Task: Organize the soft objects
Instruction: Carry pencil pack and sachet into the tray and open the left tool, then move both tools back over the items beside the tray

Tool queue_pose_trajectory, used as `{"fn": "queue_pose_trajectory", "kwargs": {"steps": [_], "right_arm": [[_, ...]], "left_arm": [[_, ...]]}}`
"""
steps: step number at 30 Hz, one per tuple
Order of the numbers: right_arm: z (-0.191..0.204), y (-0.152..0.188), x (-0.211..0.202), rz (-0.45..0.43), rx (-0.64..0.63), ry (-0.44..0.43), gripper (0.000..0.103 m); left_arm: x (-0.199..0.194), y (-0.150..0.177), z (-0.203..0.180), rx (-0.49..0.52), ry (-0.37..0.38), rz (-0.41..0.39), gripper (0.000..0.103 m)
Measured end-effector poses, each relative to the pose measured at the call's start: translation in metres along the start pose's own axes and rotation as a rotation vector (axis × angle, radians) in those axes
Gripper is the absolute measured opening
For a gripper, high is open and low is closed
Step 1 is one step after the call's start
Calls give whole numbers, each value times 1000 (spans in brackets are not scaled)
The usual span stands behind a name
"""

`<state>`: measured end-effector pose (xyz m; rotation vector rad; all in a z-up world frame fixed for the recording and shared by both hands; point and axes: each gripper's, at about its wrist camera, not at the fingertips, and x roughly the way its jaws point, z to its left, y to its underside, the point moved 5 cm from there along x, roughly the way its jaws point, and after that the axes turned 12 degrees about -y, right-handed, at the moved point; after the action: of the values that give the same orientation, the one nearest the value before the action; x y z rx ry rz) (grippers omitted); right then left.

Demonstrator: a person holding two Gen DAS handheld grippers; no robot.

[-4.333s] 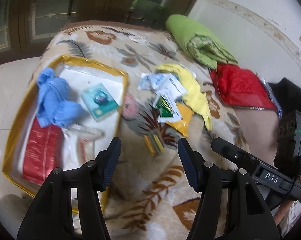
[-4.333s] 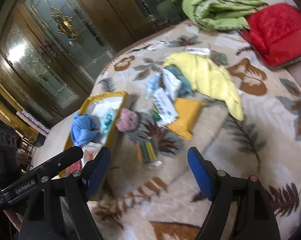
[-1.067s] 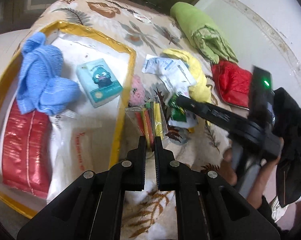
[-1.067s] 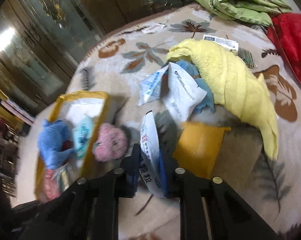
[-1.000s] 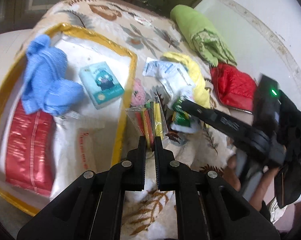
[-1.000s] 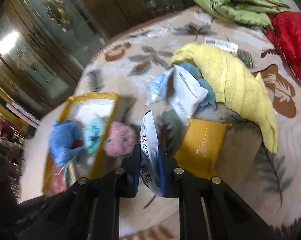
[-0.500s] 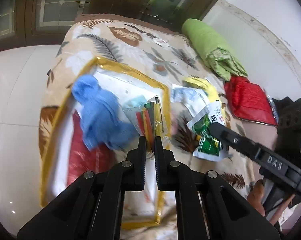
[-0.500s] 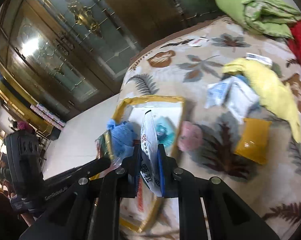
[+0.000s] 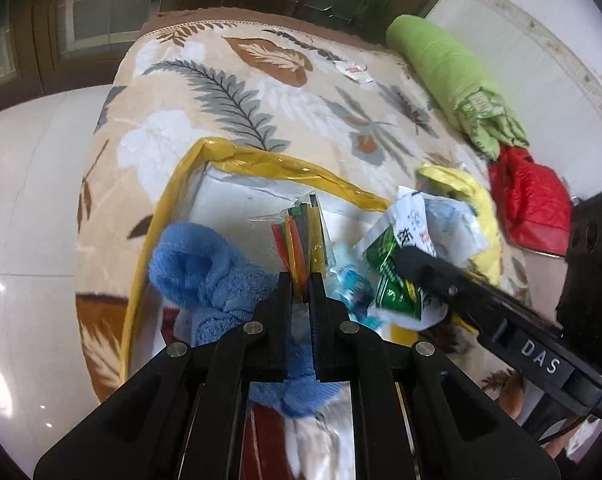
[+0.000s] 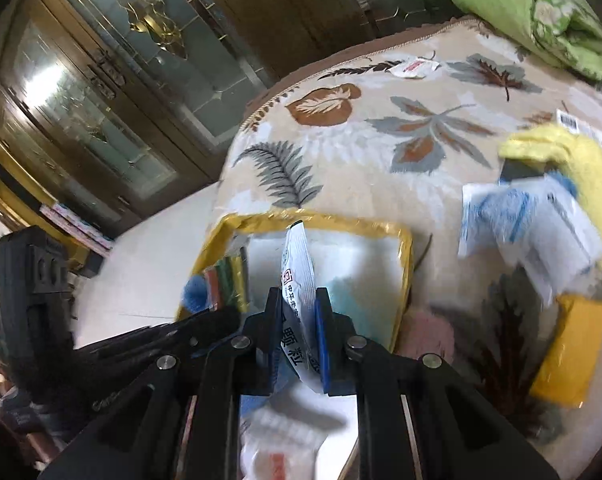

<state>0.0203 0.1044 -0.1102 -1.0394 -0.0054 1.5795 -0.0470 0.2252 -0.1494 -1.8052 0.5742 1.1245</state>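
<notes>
Clamped in the left gripper (image 9: 301, 280), the limp, slippery clear packet (image 9: 303, 236) stands up ahead, best pinched by its edge.

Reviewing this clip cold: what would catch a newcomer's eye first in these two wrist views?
Both grippers are loaded: the left gripper pinches a clear packet of coloured strips, and the right gripper clamps a white printed sachet, each held above the yellow-rimmed storage bag. In the bag lies a fluffy blue towel. To the right, a yellow cloth lies on the leaf-print blanket.
</notes>
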Motion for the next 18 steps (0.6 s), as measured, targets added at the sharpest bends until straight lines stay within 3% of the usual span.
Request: {"fn": "queue_pose_trajectory", "kwargs": {"steps": [4,9,11,13,15,18], "right_arm": [[-2,-10,11,-3,-15,26,14],[-5,-10,17,-17,-57,63,22],[-10,-9,18,-14,-41,39,26],[-14,-8,17,-17,-29,28,31],[-17,-8,14,-18,-14,22,39],[-15,-8,2,-34,-7,2,52]], "left_arm": [[9,-3,-2,20,7,10,7],[10,1,-1,2,68,-4,8],[7,0,1,-18,77,-9,10],[2,0,1,-29,88,-20,18],[-2,-1,-1,-28,99,-37,37],[-8,0,-5,-14,76,-59,40]]}}
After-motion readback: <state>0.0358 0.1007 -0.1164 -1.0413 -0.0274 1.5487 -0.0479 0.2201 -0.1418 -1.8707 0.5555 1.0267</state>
